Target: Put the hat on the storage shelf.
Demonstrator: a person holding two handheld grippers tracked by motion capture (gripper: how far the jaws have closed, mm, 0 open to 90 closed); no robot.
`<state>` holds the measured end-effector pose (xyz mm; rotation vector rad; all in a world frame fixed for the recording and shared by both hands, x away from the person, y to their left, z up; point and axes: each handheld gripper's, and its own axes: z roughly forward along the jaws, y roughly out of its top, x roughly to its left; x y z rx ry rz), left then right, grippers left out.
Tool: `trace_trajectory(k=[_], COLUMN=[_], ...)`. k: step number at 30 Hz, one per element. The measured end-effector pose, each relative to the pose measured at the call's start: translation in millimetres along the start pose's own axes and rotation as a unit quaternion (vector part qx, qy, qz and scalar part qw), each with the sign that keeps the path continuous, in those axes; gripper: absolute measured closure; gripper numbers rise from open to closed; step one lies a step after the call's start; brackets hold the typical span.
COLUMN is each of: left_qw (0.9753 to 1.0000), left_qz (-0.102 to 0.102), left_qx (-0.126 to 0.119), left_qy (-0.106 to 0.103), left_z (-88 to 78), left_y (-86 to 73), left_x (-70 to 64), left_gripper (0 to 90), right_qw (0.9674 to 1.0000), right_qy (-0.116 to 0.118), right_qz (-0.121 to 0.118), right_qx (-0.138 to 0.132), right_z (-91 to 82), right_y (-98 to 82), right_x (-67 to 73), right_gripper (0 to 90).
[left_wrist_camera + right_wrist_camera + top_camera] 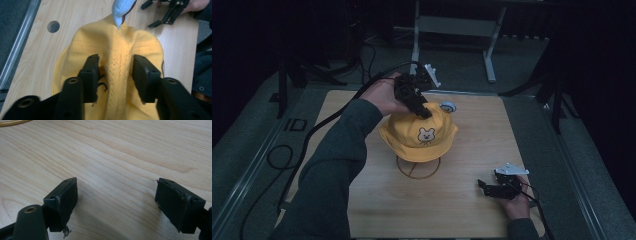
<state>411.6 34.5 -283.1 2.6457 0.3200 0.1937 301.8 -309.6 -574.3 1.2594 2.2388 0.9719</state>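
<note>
Left gripper (115, 75) jaws parted, standing either side of a raised seam ridge on the crown of the yellow hat (419, 132), pads not pressing the fabric. Hat sits on a wire stand (418, 167) mid-table, bear face toward the person, pale blue ear (121, 11) at its far edge. Right gripper (116, 202) jaws wide, nothing between them, low over the wooden table (472, 140) near the front right corner.

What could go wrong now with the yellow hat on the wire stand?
The left gripper is open, its jaws straddling a raised fold on the yellow hat; pulling away could snag the fabric. The hat perches on a thin wire stand, so a nudge might tip it. The right gripper rests far off, unable to steady it.
</note>
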Motion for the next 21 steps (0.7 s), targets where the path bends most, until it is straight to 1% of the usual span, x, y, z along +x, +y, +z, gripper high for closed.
trace_trajectory(k=[2,4,5,7,12,14,17,18,21], left_qw=[1.0,0.9998,0.9996,0.9994,0.9982,0.9978,0.9967,0.9966,0.995], left_qz=[0.002,0.0,-0.002,-0.005,-0.014,-0.014,-0.02,-0.019,-0.029], left_qx=[-0.005,-0.015,-0.023,-0.029,-0.051,-0.055,-0.068,-0.068,-0.081], left_qy=[0.007,0.009,0.014,0.019,0.027,0.034,0.041,0.042,0.05], left_z=[-1.0,-3.4,-5.1,-8.4,-22.3,-28.3,-35.3,-37.2,-43.7], left_y=[-0.2,-1.0,-1.6,-2.5,-6.5,-9.2,-16.6,-18.9,-29.9], left_x=[-0.5,-1.0,-1.0,-0.3,2.0,3.0,3.3,3.7,4.4], left_gripper=[50.4,49.0,47.8,45.9,44.4,43.8,43.7,43.8,43.7], right_qw=[1.0,1.0,1.0,1.0,1.0,1.0,1.0,1.0,1.0], right_qy=[0.0,0.0,0.0,0.0,0.0,0.0,0.0,0.0,0.0], right_qz=[0.0,0.0,0.0,0.0,0.001,0.001,0.0,0.001,0.0], right_qx=[0.0,0.0,0.0,0.0,0.0,0.0,0.0,0.0,0.0], right_z=[-0.1,-0.1,-0.1,-0.1,-0.1,-0.1,-0.2,-0.2,-0.2], right_y=[0.0,-0.1,-0.1,-0.1,-0.1,-0.1,-0.1,-0.1,-0.1], right_x=[0.1,0.1,0.1,0.1,0.2,0.2,0.2,0.2,0.2], right_gripper=[18.3,18.3,18.3,18.3,18.3,18.3,18.3,18.3,18.2])
